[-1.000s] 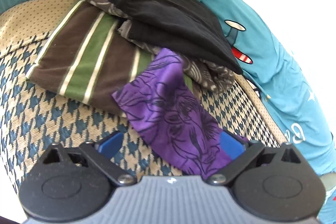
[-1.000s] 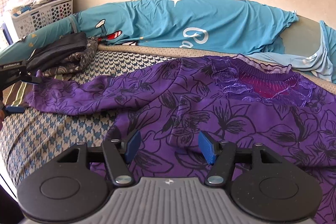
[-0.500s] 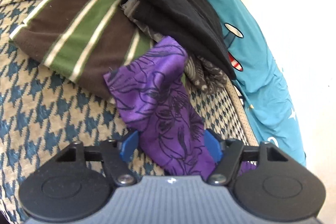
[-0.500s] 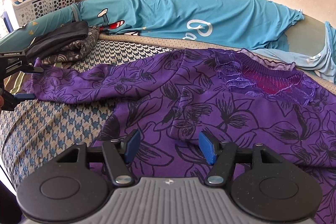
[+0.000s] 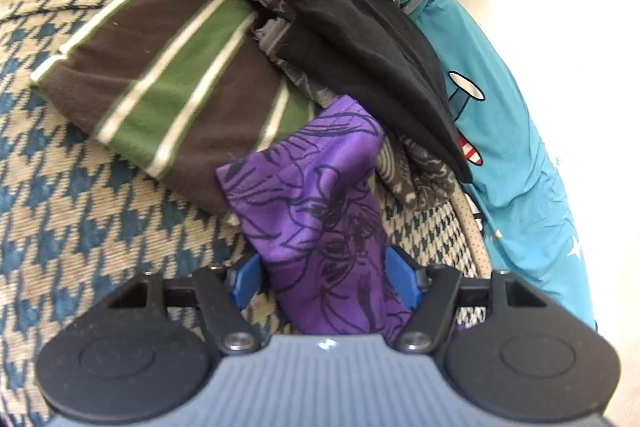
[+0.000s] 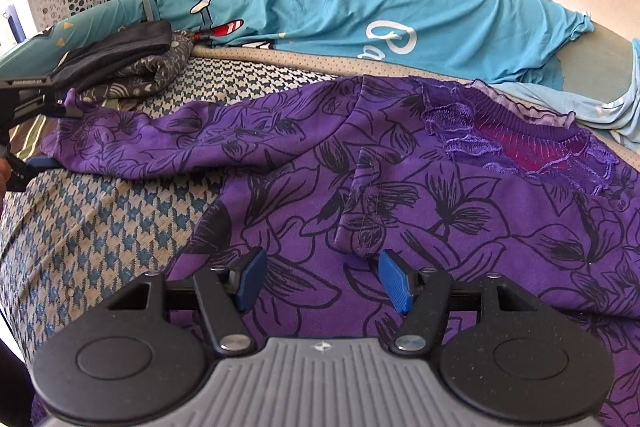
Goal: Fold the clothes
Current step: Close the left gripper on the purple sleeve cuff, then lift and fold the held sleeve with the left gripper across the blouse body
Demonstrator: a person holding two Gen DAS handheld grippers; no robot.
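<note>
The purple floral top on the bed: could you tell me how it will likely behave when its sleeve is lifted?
The purple floral top looks thin and creased, so probably floppy and light. Its sleeve sags between the left gripper's fingers, so the body would likely drag along.

Bright daylight, blown-out highlights, fisheye-curved edges, slight blur.

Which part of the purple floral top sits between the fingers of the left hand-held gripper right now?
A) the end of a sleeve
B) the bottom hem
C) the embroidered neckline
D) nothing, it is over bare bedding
A: in the left wrist view the purple sleeve runs between the blue pads of the left hand-held gripper, and the right wrist view shows that sleeve stretched out to it, far from the neckline.
</note>
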